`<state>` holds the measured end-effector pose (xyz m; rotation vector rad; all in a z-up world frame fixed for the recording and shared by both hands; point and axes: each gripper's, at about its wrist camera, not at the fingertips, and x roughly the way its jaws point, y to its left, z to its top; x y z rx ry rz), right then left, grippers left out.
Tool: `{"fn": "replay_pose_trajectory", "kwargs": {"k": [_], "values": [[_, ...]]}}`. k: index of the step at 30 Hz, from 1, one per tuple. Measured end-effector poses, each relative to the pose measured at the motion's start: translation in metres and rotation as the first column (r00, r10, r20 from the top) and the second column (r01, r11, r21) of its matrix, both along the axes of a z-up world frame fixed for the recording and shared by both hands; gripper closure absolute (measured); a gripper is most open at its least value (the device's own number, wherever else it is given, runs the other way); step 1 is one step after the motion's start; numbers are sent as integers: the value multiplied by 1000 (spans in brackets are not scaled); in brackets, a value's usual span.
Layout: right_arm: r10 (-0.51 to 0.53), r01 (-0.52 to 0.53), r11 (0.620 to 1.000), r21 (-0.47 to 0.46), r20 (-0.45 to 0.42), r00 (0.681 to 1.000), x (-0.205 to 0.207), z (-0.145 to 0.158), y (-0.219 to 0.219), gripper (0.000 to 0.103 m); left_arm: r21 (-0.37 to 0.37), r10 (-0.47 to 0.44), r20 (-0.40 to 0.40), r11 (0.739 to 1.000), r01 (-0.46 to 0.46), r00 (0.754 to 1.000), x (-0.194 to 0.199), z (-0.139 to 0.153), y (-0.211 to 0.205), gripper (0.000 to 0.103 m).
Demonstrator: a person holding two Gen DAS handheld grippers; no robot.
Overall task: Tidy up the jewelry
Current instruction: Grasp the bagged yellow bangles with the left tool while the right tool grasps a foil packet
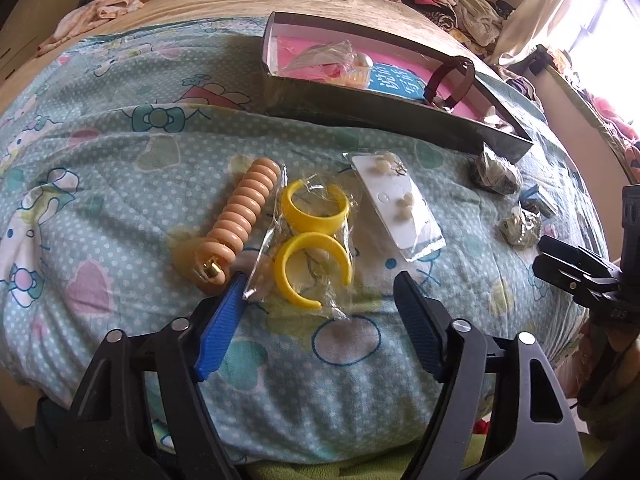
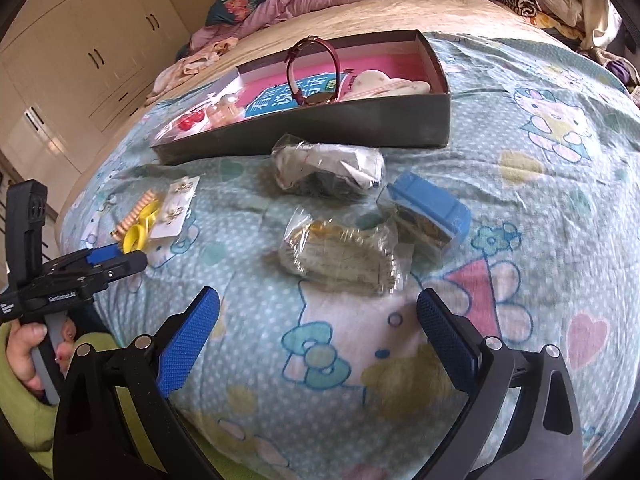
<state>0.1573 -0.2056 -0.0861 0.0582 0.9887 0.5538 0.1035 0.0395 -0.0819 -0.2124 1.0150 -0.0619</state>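
Spread blue pads of the left gripper are being lowered around the bagged yellow bangles on the quilt's middle; nothing is clamped yet. A squeeze is needed, then carriage to the box. Right gripper is held agape, empty.

The left gripper hangs open just near of the bagged yellow bangles; the box lies far right.

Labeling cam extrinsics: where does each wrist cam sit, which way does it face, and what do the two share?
Left wrist: on left gripper, angled down at bagged yellow bangles between open jaws; right gripper at right edge.
Right wrist: on right gripper, angled down at gold jewelry bag; left gripper and hand at left.
Shared: box, bedspread.
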Motion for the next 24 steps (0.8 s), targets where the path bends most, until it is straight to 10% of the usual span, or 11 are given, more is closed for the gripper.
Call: {"fn": "replay_pose_trajectory", "kwargs": {"k": [24], "values": [[122, -113, 992, -64, 159, 980, 24, -10, 48, 32, 35, -7, 12, 999, 7, 1000, 19, -3, -1, 65]]}}
